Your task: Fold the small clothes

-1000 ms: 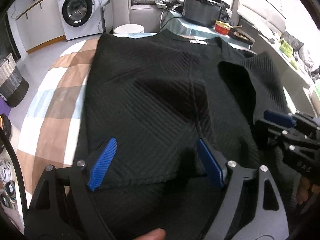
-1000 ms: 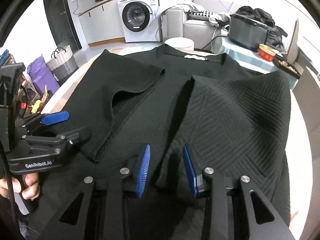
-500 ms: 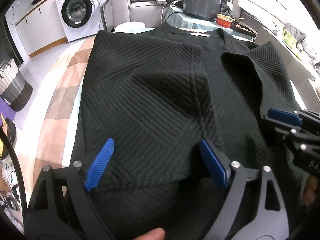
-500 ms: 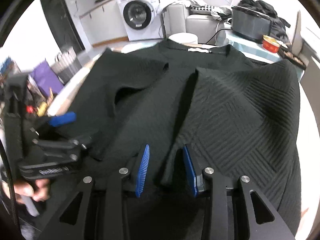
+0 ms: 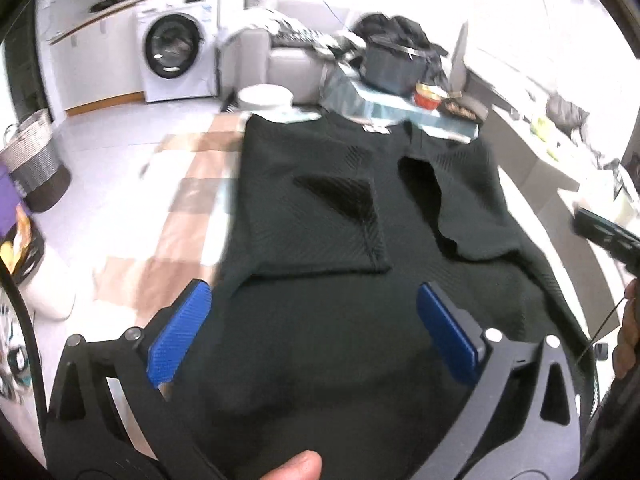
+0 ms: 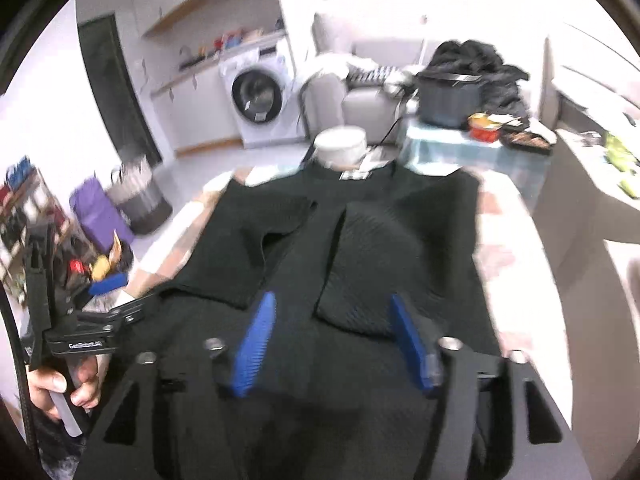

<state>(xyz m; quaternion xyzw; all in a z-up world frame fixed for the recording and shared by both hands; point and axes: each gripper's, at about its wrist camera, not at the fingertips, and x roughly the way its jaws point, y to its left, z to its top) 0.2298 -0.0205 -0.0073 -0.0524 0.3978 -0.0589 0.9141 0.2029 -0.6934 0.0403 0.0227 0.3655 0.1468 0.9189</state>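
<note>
Now both tools pulled back from black knit top [image 5: 344, 340]: left tool [image 5: 316, 332] wide open, right tool [image 6: 332, 340] opened, both empty. Both side panels folded inward; bottom-up fold probably next.

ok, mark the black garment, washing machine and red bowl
black garment [image 5: 320, 340], left wrist view, bare lower body.
washing machine [image 5: 172, 46], left wrist view, door.
red bowl [image 6: 485, 130], right wrist view, side wall.

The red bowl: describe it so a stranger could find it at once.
Start at the washing machine by the far wall, then go right to the pale blue table. The red bowl sits beside the dark pot, the only bright red thing there.
</note>
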